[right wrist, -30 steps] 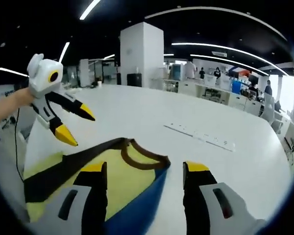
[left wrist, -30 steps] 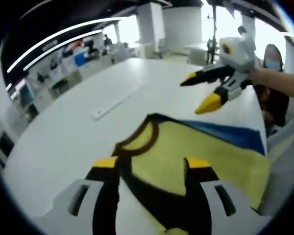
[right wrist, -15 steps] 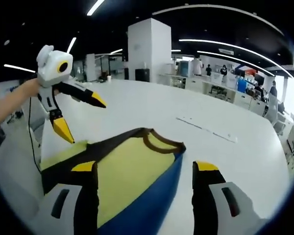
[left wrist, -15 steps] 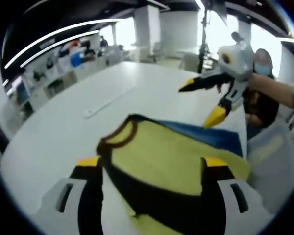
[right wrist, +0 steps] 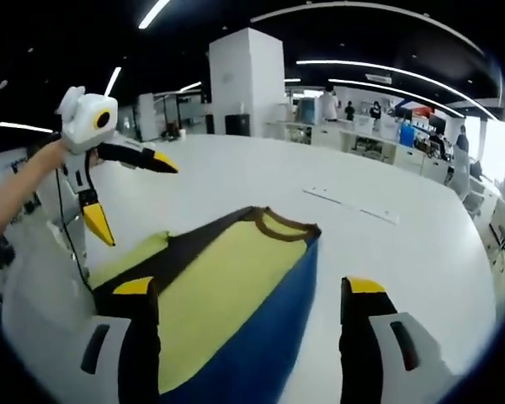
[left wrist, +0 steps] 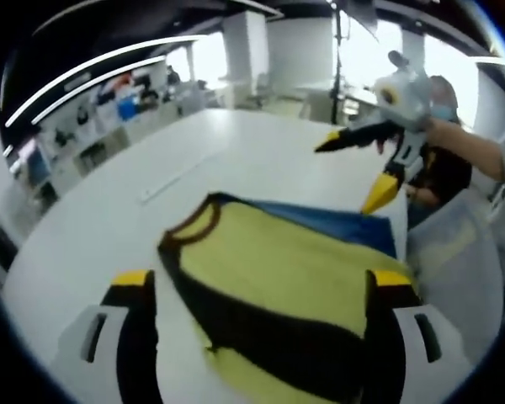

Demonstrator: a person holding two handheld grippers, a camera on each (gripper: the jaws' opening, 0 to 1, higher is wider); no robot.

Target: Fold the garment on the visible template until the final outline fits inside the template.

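Garment [left wrist: 286,278] lies flat on the white table [left wrist: 109,227], brown collar [left wrist: 189,231] on its far side; over the last second I've spread both pairs of jaws wider. Left gripper [left wrist: 265,286] and right gripper [right wrist: 248,290] hang open above the garment, holding nothing. Template isn't clear to me; I judge no fold started yet.

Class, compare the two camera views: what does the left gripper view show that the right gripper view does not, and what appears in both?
Left gripper view: the right gripper, jaws spread, held by a hand by bright windows. Right gripper view: the left gripper, also spread, with a white pillar behind. Both: the yellow garment with its blue panel and brown collar, lying on the white table, and a long strip on the table beyond it.
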